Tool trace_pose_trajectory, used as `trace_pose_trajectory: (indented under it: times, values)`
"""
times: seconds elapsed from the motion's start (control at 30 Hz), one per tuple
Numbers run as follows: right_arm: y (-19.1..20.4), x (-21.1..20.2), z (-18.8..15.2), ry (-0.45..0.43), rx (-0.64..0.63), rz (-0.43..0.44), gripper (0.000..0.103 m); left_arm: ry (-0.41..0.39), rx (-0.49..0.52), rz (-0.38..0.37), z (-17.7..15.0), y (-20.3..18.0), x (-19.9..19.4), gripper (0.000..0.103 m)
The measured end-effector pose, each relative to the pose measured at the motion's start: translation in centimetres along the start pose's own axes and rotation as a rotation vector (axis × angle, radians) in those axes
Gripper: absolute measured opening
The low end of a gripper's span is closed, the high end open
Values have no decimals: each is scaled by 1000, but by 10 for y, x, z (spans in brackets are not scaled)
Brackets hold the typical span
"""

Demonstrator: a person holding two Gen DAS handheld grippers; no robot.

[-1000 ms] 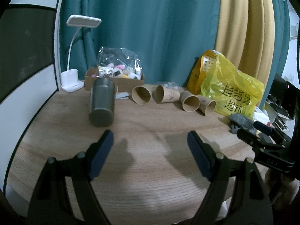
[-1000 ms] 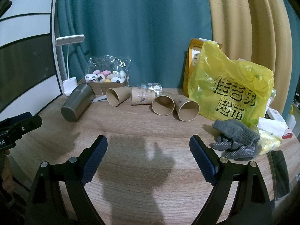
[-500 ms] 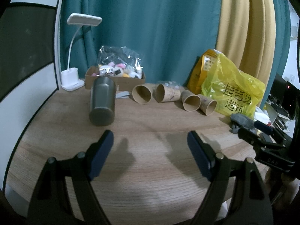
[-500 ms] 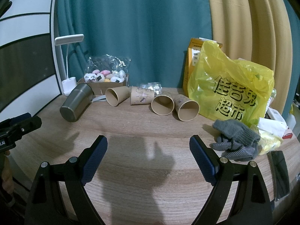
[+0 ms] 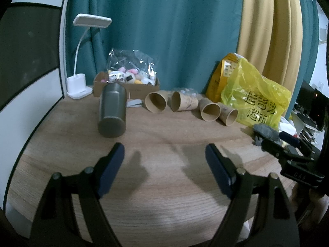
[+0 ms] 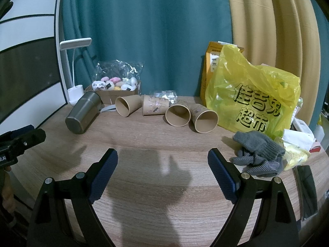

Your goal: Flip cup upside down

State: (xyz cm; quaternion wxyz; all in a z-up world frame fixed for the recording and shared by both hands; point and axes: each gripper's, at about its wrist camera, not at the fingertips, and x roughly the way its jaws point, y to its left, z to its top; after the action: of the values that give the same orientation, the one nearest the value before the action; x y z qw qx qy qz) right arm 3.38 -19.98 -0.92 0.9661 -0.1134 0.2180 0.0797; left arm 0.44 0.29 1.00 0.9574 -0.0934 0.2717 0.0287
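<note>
Left wrist: cup (image 5: 112, 111) beyond fingers (image 5: 111, 169)

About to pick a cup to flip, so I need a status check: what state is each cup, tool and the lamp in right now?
Steel tumbler: on its side, base toward the camera.
Four paper cups: all on their sides in a row.
Left tool: open, holding nothing.
Right tool: open, holding nothing.
Desk lamp: upright, appears unlit.
Grey gloves: lying in a heap.

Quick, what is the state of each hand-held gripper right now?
Left hand-held gripper: open, holding nothing, above the table.
Right hand-held gripper: open, holding nothing.
</note>
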Motion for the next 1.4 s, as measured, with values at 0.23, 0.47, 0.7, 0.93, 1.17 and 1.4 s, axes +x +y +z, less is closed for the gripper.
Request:
trace_pose_trajectory:
  times: [0.23, 0.47, 0.7, 0.93, 1.17, 1.4]
  values:
    - [0, -1, 0, 0, -1, 1, 91, -1, 0, 0, 0, 0, 0, 82]
    - [0, -1, 0, 1, 0, -1, 91, 1, 0, 0, 0, 0, 0, 82]
    - [0, -1, 1, 3, 1, 0, 91, 2, 0, -3, 0, 0, 0, 82]
    - [-6, 7, 0, 10, 14, 2, 91, 38, 14, -18, -1, -5, 16, 82]
    - [-28, 32, -2, 52, 44, -5, 91, 145, 45, -45, 12, -22, 58, 82]
    - [-63, 70, 2, 98, 76, -25, 91, 270, 51, -96, 44, -49, 125, 82]
